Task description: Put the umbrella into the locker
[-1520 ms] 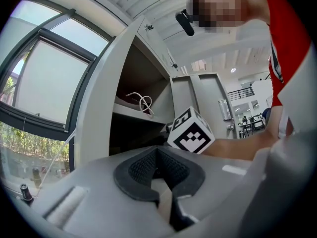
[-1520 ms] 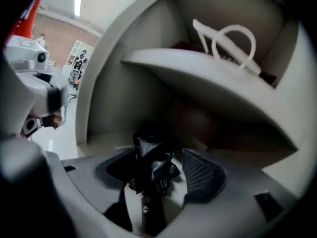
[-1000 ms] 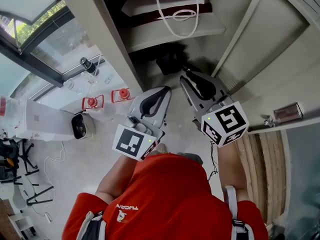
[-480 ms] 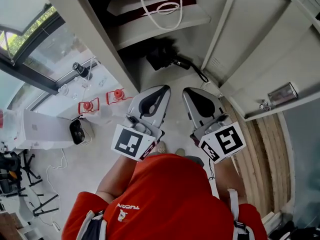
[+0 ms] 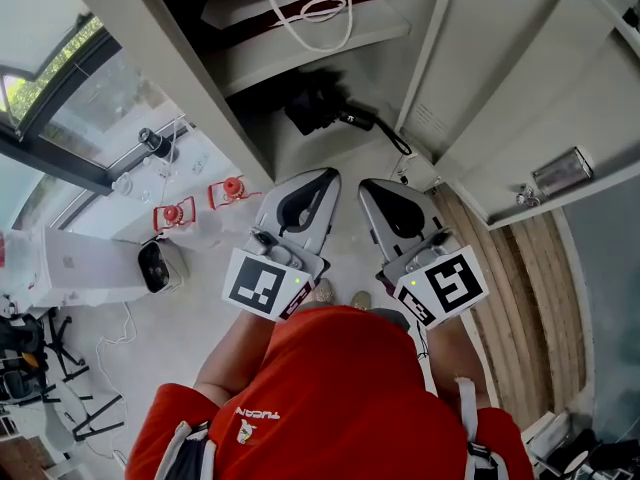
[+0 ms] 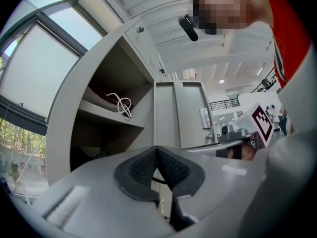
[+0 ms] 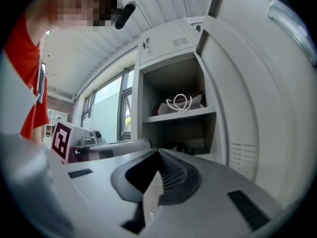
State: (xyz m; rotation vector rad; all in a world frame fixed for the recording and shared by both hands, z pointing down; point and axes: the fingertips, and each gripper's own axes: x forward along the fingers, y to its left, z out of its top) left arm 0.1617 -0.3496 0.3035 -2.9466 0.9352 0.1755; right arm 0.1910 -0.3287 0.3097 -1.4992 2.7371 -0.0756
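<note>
Almost nothing is legible. The person's red shirt [image 5: 330,388] has a short line of white letters beside a small logo. They are upside down in the head view and too small to spell out. The cubes [image 5: 265,286] on the left gripper [image 5: 325,176] and right gripper [image 5: 368,184] show only black-and-white square patterns. A label holder [image 5: 559,172] on the locker [image 5: 180,98] door [image 5: 520,88] cannot be read.

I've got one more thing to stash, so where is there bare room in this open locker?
The upper grey shelf is crowded: the white rope-handled bag takes most of it. Below, the black folded umbrella lies at the back; the bare compartment floor in front of it, between the left wall and open door, is free.
</note>
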